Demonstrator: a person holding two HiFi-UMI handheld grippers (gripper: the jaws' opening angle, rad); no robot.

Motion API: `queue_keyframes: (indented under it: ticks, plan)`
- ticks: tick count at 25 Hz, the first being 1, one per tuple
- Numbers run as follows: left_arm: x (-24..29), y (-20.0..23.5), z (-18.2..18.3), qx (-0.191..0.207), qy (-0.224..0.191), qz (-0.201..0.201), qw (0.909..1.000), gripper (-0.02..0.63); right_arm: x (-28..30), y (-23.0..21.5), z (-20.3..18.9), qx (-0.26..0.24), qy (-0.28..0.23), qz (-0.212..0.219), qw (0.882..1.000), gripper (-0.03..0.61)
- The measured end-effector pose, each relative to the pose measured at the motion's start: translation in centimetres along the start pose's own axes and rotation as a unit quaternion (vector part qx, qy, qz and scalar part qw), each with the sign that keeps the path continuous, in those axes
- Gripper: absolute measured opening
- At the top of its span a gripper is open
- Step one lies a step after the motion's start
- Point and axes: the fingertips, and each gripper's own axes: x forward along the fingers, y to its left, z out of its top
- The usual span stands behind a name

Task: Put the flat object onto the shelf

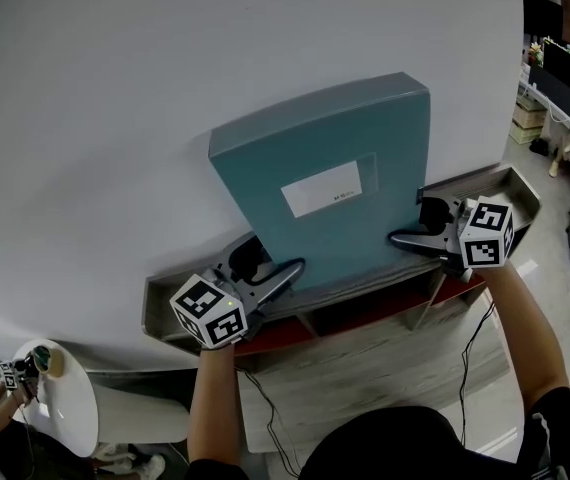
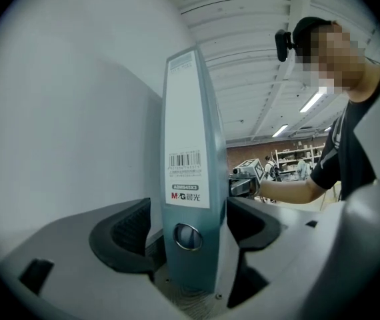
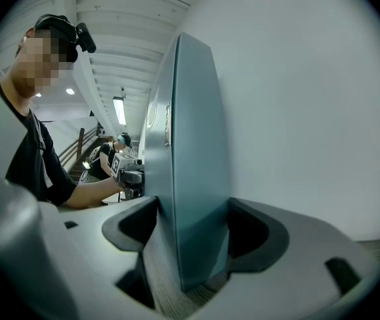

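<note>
Left claw (image 2: pixel 189 227) on M&G binder (image 2: pixel 187 132)

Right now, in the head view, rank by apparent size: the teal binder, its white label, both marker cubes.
1. Teal binder, clearly largest.
2. Left marker cube, right marker cube, white label: roughly alike; the cubes sit nearer the camera, so I won't rank them.

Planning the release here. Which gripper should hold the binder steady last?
Left, probably: the left gripper clamps the binder at its wide labelled spine, while the right gripper pinches only the thinner open edge.
</note>
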Motion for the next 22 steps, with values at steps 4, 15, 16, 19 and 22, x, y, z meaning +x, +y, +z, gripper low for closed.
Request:
queue_keyframes:
  ticks: [4, 15, 16, 19, 22]
  plan:
    - [-1.0, 0.1, 0.3, -0.005, -0.004, 0.014, 0.9999, 0.348, 0.0, 0.0, 0.0, -0.001, -0.001, -0.002, 1.0, 0.331]
    - [-1.0, -0.1, 0.0, -0.018, 0.003, 0.032, 0.9993, 0.222, -0.3, 0.0, 0.0, -0.002, 0.0, -0.022, 1.0, 0.328]
    - [-1.0, -0.1, 0.0, -0.018, 0.005, 0.032, 0.9993, 0.221, -0.3, 0.0, 0.0, -0.002, 0.001, -0.024, 1.0, 0.328]
    - [-1.0, 0.1, 0.0, -0.019, 0.004, 0.034, 0.9992, 0.218, -0.2, 0.0, 0.0, -0.002, 0.004, -0.031, 1.0, 0.327]
    - [-0.8, 0.3, -0.1, -0.021, 0.001, 0.036, 0.9991, 0.213, -0.2, 0.0, 0.1, -0.005, 0.008, -0.039, 0.999, 0.327]
